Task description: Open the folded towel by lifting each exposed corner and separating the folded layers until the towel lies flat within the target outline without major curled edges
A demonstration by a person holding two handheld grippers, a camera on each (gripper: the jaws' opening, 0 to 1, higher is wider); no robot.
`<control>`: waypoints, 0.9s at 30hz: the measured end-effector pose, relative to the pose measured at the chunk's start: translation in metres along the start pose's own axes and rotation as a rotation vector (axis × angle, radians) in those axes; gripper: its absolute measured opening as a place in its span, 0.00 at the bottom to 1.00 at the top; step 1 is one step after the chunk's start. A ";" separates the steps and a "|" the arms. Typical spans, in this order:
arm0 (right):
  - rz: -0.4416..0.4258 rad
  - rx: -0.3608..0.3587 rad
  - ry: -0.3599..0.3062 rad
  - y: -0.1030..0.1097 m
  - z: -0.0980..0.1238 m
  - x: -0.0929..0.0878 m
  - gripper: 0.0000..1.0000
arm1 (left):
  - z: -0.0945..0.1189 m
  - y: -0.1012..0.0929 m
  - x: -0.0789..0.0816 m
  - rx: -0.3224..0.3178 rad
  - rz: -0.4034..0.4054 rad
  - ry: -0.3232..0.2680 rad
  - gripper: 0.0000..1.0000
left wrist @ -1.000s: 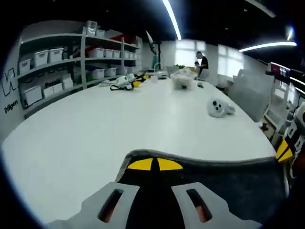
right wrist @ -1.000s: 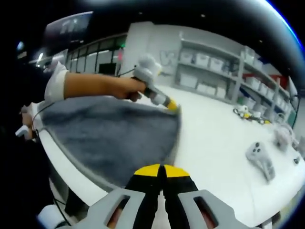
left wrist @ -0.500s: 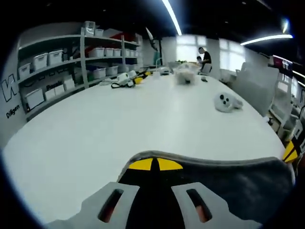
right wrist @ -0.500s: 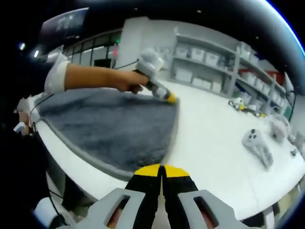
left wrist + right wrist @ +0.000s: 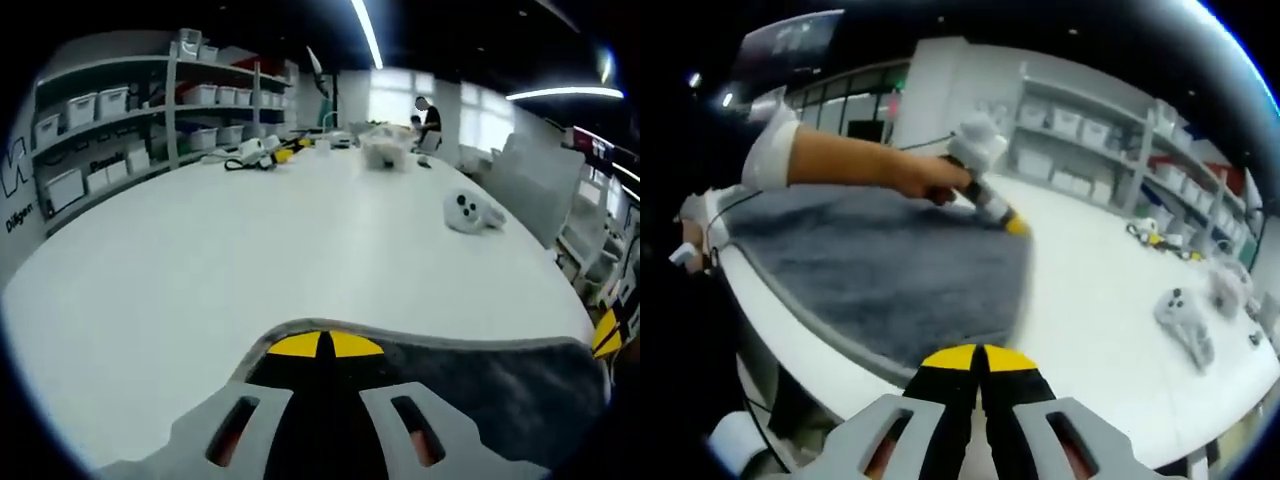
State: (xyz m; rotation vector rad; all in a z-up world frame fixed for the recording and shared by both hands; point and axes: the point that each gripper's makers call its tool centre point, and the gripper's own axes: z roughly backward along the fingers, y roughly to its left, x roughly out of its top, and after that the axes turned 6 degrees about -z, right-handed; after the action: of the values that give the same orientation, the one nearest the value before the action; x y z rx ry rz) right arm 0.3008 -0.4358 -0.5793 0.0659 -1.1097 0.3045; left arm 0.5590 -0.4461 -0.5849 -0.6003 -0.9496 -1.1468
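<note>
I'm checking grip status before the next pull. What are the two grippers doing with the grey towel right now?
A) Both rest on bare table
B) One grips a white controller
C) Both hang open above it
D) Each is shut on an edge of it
D: the left gripper has its jaws closed over the towel rim, and the right gripper is likewise shut on the near edge.

towel (image 5: 880, 285): far edge carried further across table | left claw (image 5: 1012, 224): moved along with it
</note>
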 end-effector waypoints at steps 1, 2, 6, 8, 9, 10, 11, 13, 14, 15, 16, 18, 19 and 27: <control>-0.007 0.004 0.005 0.000 0.000 -0.003 0.00 | 0.000 0.000 0.000 -0.001 -0.002 0.002 0.01; -0.013 0.010 0.006 0.000 -0.001 -0.005 0.00 | 0.000 0.000 0.000 -0.002 -0.002 0.003 0.01; -0.042 0.019 -0.013 -0.003 0.002 -0.007 0.00 | -0.003 -0.005 0.001 -0.022 0.056 -0.003 0.01; -0.057 0.020 -0.026 -0.003 0.003 -0.008 0.00 | -0.004 -0.005 0.002 -0.027 0.063 -0.003 0.01; -0.059 0.018 -0.032 -0.003 0.005 -0.010 0.00 | -0.004 -0.009 0.002 -0.032 0.067 0.001 0.01; -0.062 0.016 -0.032 -0.003 0.007 -0.010 0.00 | -0.006 -0.004 0.003 -0.032 0.057 0.006 0.01; -0.066 0.014 -0.033 -0.004 0.008 -0.011 0.00 | -0.009 0.001 0.004 -0.032 0.047 0.011 0.01; -0.056 0.006 -0.028 -0.003 0.012 -0.014 0.00 | -0.009 0.005 0.003 -0.006 0.032 0.020 0.01; -0.053 0.003 -0.025 -0.004 0.014 -0.015 0.00 | -0.013 0.012 0.005 -0.009 0.040 0.021 0.01; -0.048 0.000 -0.022 -0.004 0.015 -0.016 0.00 | -0.016 0.016 0.006 -0.014 0.074 0.019 0.01; -0.045 -0.001 -0.019 -0.004 0.016 -0.016 0.00 | -0.017 0.016 0.007 -0.020 0.089 0.012 0.01; -0.040 -0.004 -0.010 -0.005 0.017 -0.017 0.00 | -0.018 0.015 0.006 -0.025 0.083 -0.002 0.01; -0.040 -0.006 -0.005 -0.005 0.018 -0.018 0.00 | -0.018 0.013 0.005 -0.025 0.082 -0.006 0.01; -0.047 -0.031 0.026 -0.005 0.022 -0.023 0.00 | -0.023 0.008 0.006 -0.016 0.069 -0.005 0.01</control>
State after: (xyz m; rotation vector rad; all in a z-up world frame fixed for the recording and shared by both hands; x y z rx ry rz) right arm 0.2736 -0.4499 -0.5891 0.0603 -1.0856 0.2457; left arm 0.5748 -0.4648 -0.5907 -0.6447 -0.9181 -1.0926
